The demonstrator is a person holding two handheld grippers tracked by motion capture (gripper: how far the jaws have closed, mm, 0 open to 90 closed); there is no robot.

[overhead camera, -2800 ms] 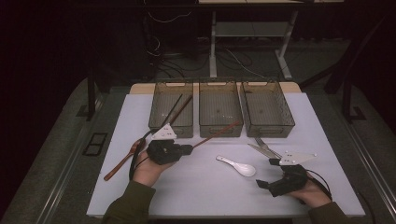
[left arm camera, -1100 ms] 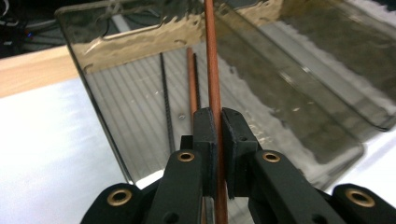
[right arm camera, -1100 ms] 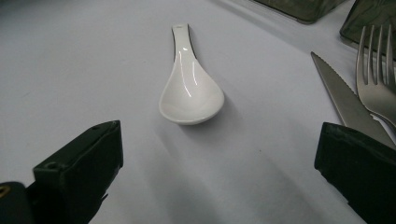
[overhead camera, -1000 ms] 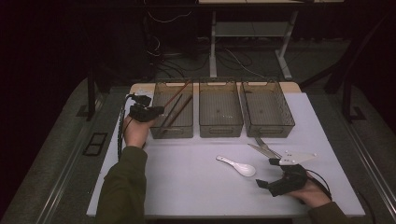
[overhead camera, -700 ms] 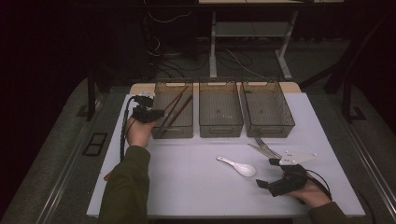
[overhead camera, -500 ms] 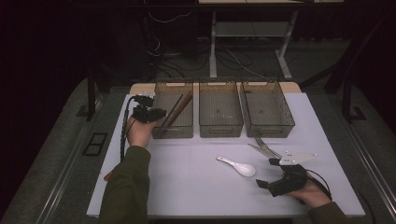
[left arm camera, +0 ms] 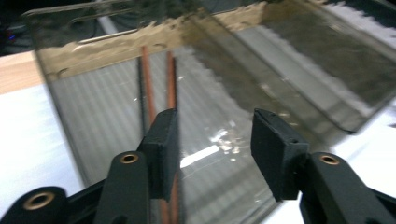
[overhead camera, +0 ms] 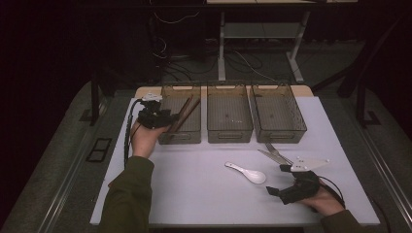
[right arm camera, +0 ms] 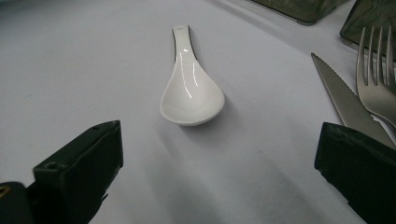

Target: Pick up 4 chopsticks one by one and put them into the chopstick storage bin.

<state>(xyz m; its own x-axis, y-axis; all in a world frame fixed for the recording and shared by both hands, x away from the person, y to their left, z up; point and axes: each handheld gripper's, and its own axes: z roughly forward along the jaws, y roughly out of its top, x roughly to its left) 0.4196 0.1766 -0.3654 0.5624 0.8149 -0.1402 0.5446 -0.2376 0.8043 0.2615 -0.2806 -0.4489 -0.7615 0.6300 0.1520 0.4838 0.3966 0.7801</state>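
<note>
The left gripper (overhead camera: pixel 165 119) hangs at the near left corner of the left bin (overhead camera: pixel 192 132); its jaws have just been opening and stand half apart, gripping nothing; the chopsticks (overhead camera: pixel 182 114) lie slanted inside that bin, one end leaning on its far rim; the right gripper (overhead camera: pixel 278 191) rests wide open on the table (overhead camera: pixel 194 189), holding nothing, the white spoon (right arm camera: pixel 190 93) just ahead of it, the knife (right arm camera: pixel 343 100) and fork (right arm camera: pixel 380 84) beside.
</note>
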